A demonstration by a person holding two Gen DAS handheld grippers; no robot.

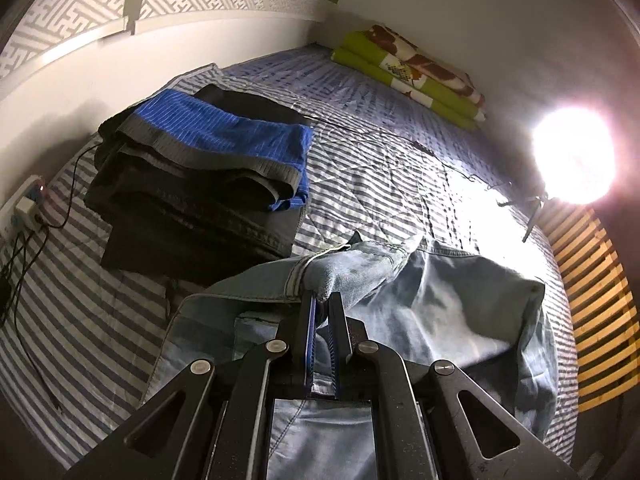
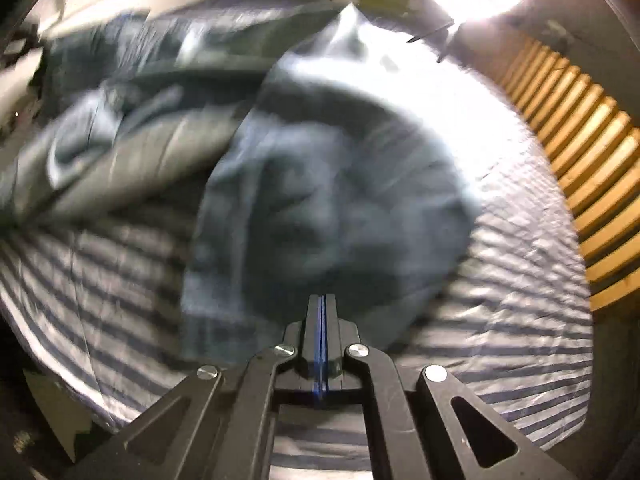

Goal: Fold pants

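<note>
Light blue jeans (image 1: 420,292) lie crumpled on the striped bed sheet (image 1: 380,168) in the left wrist view. My left gripper (image 1: 324,300) is shut on a thick seamed edge of the jeans, which bunches up just past the fingertips. The right wrist view is motion-blurred. There the jeans (image 2: 320,200) spread in front of my right gripper (image 2: 323,300). Its blue pads meet with no cloth visible between them, and its tips hover at the near edge of the denim.
A stack of folded dark clothes with a blue striped piece on top (image 1: 200,168) sits at the left by the wall. A folded green floral blanket (image 1: 408,72) lies at the far corner. A bright lamp (image 1: 572,156), wooden slats (image 1: 592,280), and a power strip (image 1: 24,208) with cables border the bed.
</note>
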